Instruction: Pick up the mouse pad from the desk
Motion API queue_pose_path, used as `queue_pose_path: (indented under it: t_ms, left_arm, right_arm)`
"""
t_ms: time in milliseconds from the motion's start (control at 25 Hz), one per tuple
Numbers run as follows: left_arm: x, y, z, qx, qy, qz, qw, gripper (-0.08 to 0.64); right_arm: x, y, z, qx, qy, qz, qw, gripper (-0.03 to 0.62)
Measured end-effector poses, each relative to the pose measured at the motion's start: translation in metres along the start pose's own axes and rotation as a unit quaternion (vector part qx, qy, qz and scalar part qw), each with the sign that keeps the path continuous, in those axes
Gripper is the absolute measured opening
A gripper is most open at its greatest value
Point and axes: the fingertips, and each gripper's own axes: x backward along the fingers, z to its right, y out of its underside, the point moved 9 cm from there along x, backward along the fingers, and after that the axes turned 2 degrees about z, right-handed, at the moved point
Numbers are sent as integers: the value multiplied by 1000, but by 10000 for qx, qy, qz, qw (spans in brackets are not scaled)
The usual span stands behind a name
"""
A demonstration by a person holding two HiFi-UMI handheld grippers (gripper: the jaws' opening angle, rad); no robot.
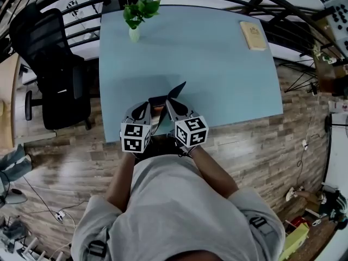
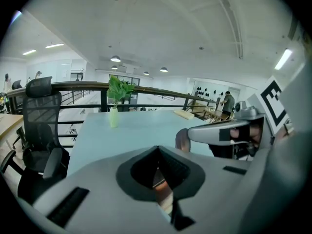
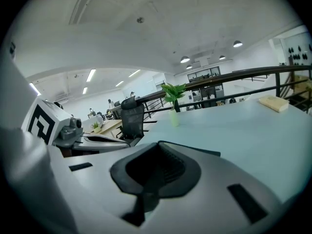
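The dark mouse pad (image 1: 169, 93) is lifted off the light blue desk (image 1: 217, 75) near its front edge, with one corner pointing up and away from me. My left gripper (image 1: 148, 105) and right gripper (image 1: 169, 104) converge on it from the near side, both shut on its near edge. In the right gripper view the jaws (image 3: 157, 148) are closed, and the pad's thin dark edge (image 3: 200, 151) runs out to the right. In the left gripper view the jaws (image 2: 157, 153) meet at their tips, with a brownish strip showing between the pads. The right gripper (image 2: 229, 132) sits close alongside.
A small plant in a pale vase (image 1: 136, 16) stands at the desk's far left. A tan flat block (image 1: 253, 35) lies at the far right. A black office chair (image 1: 54, 69) is left of the desk. Wood-look floor lies under me, with railings behind the desk.
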Motion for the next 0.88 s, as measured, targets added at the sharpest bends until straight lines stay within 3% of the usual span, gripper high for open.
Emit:
queue_pose_path:
  t_ms: [880]
  left_arm:
    - [8,-41,-3,-20,1,413,9991,12]
  right_arm:
    - [2,-39,-3,133,-241,588,9979,14]
